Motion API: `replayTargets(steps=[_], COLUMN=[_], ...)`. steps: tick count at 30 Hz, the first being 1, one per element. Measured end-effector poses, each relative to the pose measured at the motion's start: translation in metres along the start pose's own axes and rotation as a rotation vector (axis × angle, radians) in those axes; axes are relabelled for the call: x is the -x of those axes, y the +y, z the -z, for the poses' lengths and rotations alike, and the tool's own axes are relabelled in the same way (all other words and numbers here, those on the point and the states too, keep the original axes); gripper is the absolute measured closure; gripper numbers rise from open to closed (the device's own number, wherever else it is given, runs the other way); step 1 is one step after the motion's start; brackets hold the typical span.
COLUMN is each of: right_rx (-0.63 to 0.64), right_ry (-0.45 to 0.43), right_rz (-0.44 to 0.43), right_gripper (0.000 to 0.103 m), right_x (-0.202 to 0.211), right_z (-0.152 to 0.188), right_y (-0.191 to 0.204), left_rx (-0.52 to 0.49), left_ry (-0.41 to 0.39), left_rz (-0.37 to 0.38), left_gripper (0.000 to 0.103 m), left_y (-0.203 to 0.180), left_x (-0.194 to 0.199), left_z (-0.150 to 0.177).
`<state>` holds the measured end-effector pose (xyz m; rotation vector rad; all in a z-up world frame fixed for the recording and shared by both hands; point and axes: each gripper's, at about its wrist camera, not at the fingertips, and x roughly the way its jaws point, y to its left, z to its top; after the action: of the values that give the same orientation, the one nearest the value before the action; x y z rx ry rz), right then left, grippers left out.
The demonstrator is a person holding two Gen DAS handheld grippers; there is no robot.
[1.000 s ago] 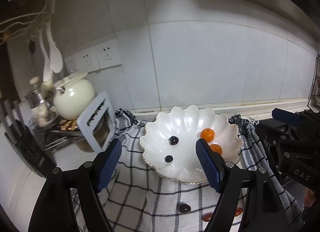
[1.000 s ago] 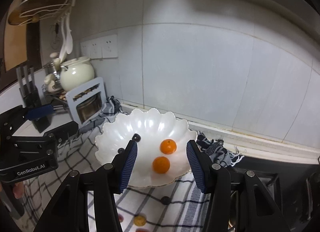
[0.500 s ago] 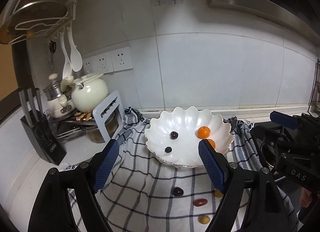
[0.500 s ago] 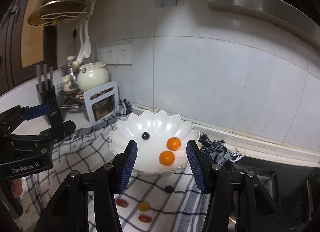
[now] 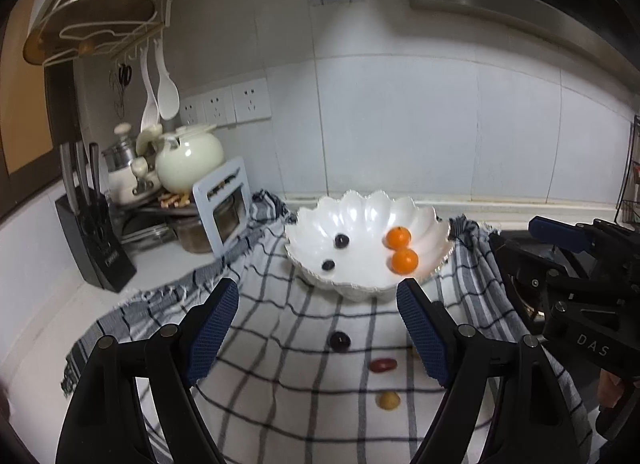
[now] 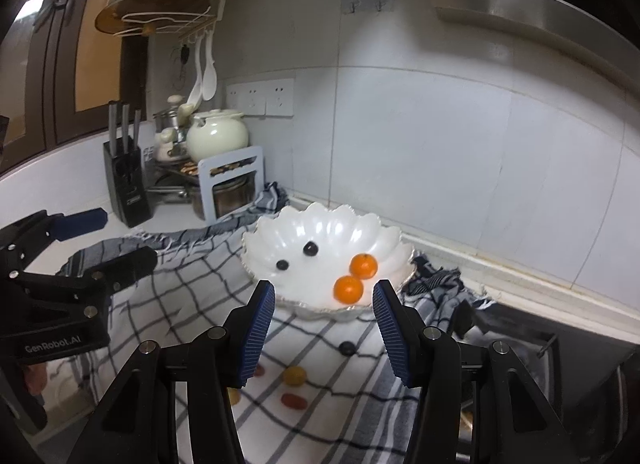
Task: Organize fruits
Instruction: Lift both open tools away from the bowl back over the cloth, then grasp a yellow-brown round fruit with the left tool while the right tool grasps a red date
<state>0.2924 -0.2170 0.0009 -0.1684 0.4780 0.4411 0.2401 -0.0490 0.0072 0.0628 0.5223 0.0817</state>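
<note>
Both grippers have drawn back from the bowl since the earlier frames, so more of the cloth and the loose fruits on it has come into view.

The bench [image 5: 48, 316] is white and smooth. A checked cloth [image 5: 280, 304], white with dark lines and a frayed edge, covers most of it. On the cloth stands the bowl [image 5: 360, 215], glossy white, with a scalloped rim like a shell. Inside it, on the right, lie two round oranges [image 5: 405, 260] that touch each other. On the left of the bowl lie two small dark grapes [image 5: 341, 240], apart from each other.

In front of the bowl, on the cloth, a dark round fruit [image 5: 339, 341], a red oval one [image 5: 383, 364] and a small yellow one [image 5: 388, 400] lie apart.

The left gripper [image 5: 318, 332] hangs over the cloth. Its fingers [image 5: 214, 328], with ribbed blue pads, are wide apart and empty. The right gripper [image 6: 322, 328] is also over the cloth, with its fingers [image 6: 256, 328] moderately apart and nothing between them.

At the back left stand a black knife block [image 5: 96, 240], a cream round pot [image 5: 188, 157] and a pale blue rack [image 5: 224, 207].
</note>
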Motion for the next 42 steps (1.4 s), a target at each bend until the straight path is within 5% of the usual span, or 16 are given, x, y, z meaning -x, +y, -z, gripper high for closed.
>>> replayTargets(steps=[42], right_rx=[0.025], right_ry=[0.282], right_rz=[-0.128], right_gripper=[0.058], right_x=[-0.077], right_z=[0.092], right_y=[0.019], left_rx=[-0.144], left_ry=[0.207], left_rz=[0.185], left_gripper=[0.056], left_y=[-0.045], left_x=[-0.059], left_z=[0.098])
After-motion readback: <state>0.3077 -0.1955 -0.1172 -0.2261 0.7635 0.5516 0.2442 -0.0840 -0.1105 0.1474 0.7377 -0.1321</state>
